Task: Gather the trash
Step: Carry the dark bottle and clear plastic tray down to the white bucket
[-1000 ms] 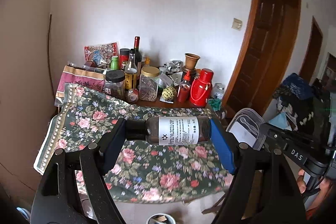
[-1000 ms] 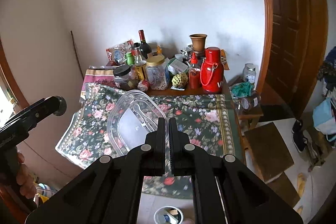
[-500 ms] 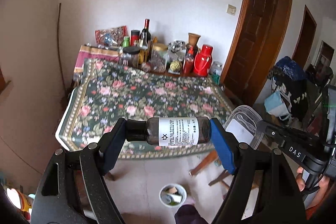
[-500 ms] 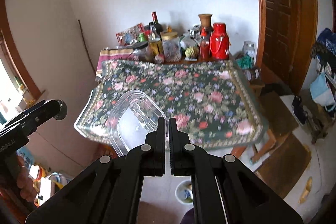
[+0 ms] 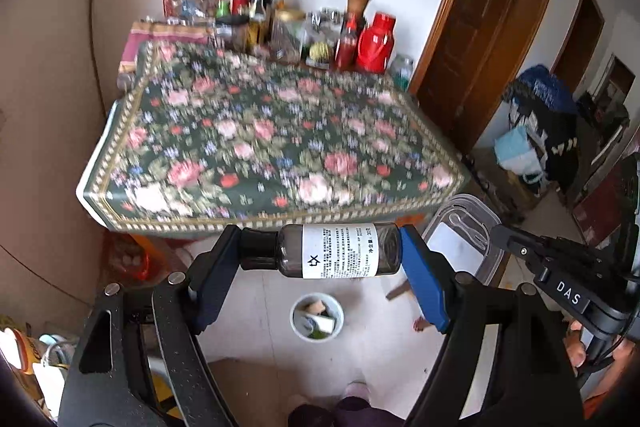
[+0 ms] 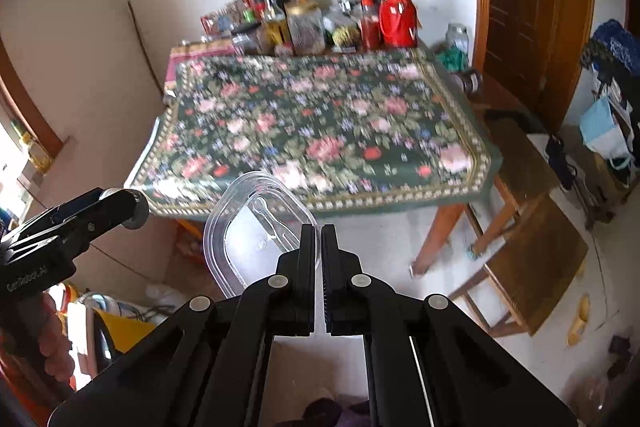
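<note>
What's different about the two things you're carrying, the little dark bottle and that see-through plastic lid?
The dark bottle is a small tinted cylinder with a black cap and a white printed label; the clear lid is flat, broad and unlabelled. The bottle lies sideways, clamped end to end between the left tool's wide-set fingers; the lid is pinched by its edge in the right tool's nearly closed fingers. Both are held clear of the floral table.

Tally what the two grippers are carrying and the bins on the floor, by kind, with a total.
Dark bottles with a white label: 1, bottle held lengthwise in the left gripper.
Clear plastic lids: 1, lid pinched at its edge by the right gripper.
White bins on the floor: 1, bin, already holding scraps.
Total: 3
</note>
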Motion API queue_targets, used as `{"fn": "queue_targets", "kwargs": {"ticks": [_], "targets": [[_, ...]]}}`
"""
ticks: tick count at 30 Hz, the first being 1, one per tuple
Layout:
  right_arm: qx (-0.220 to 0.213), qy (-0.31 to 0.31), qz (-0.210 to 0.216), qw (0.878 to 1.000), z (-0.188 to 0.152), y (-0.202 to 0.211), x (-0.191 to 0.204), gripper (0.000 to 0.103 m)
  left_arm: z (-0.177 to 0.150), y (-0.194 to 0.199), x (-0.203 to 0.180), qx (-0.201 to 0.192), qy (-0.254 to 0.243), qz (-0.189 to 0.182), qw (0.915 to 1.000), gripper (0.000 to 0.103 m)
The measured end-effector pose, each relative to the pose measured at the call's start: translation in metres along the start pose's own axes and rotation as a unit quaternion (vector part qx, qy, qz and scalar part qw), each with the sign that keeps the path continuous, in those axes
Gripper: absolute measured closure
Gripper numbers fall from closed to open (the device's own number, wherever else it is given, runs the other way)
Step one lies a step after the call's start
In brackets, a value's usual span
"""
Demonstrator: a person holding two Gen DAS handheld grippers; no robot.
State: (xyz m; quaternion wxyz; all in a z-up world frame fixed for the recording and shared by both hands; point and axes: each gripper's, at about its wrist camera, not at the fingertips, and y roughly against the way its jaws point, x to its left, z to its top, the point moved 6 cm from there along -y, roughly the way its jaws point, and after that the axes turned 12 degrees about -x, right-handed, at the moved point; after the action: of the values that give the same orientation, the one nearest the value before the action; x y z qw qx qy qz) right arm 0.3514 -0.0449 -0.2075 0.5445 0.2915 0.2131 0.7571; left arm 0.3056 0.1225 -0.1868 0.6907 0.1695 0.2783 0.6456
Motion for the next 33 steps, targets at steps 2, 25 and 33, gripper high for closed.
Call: {"fn": "queue_targets", "kwargs": {"ticks": [2,25,33], "targets": [[0.018,-0.004,0.001,1.0,-0.011,-0.014,-0.012,0.1,-0.013,-0.011,0.0,0.015,-0.004,0.013,0.9998,0.025],[0.165,0.028,0.034,0.985,-0.194,-0.231,-0.098,0.099,-0.246,-0.22,0.04,0.164,0.077,0.084,0.9798,0.025],[0.203,0.01,0.073,0.976,-0.252,-0.294,-0.102,0.065,-0.314,-0.28,0.044,0.202,0.092,0.075,0.9722,0.025]]}}
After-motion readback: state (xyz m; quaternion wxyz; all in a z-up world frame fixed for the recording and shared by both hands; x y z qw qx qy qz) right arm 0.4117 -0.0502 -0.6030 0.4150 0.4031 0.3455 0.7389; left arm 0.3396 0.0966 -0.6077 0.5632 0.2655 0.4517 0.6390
